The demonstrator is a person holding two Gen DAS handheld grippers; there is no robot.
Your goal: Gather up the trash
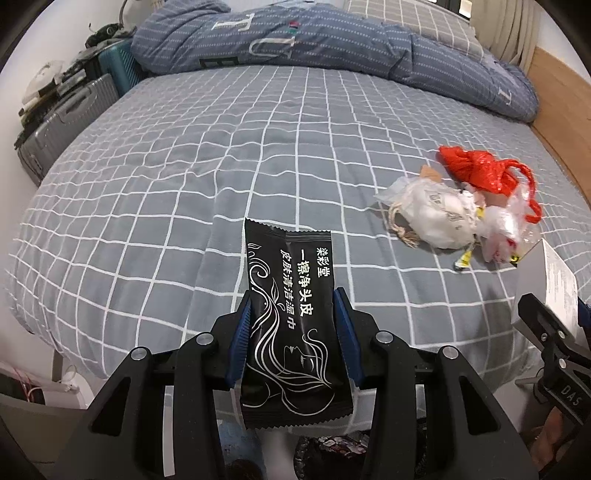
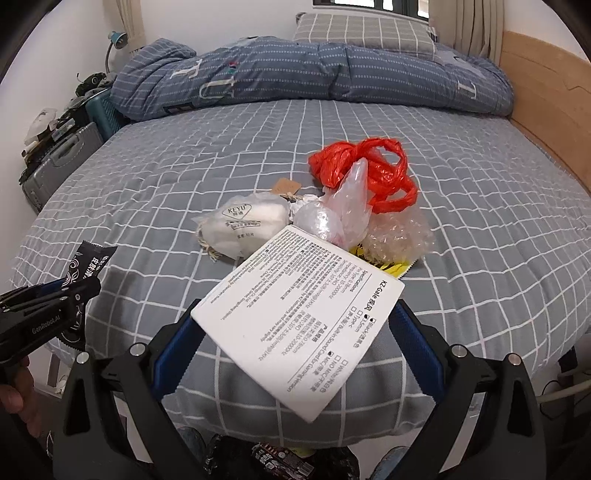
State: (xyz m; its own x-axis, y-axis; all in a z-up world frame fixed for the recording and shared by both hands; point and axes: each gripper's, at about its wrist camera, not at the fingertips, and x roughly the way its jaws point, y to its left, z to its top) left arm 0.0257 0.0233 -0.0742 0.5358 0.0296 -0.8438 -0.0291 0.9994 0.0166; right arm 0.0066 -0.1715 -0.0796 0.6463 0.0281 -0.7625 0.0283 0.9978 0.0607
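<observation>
My left gripper (image 1: 293, 306) is shut on a black wet-wipe sachet (image 1: 291, 321) with white print, held above the near edge of the bed; the sachet also shows in the right wrist view (image 2: 83, 266). My right gripper (image 2: 295, 325) is shut on a white printed box (image 2: 299, 317), held over the bed's near edge; its edge shows in the left wrist view (image 1: 550, 280). A trash pile lies on the bed: a red plastic bag (image 2: 365, 166), a white pouch (image 2: 247, 221), clear plastic bags (image 2: 343, 214), bubble wrap (image 2: 399, 232) and a yellow wrapper (image 2: 391, 267).
The grey checked bed sheet (image 1: 221, 166) spreads ahead. A rolled blue duvet (image 2: 295, 74) and a pillow (image 2: 362, 33) lie at the far end. Grey and teal suitcases (image 1: 66, 122) stand left of the bed. A wooden bed frame (image 2: 546, 110) runs along the right.
</observation>
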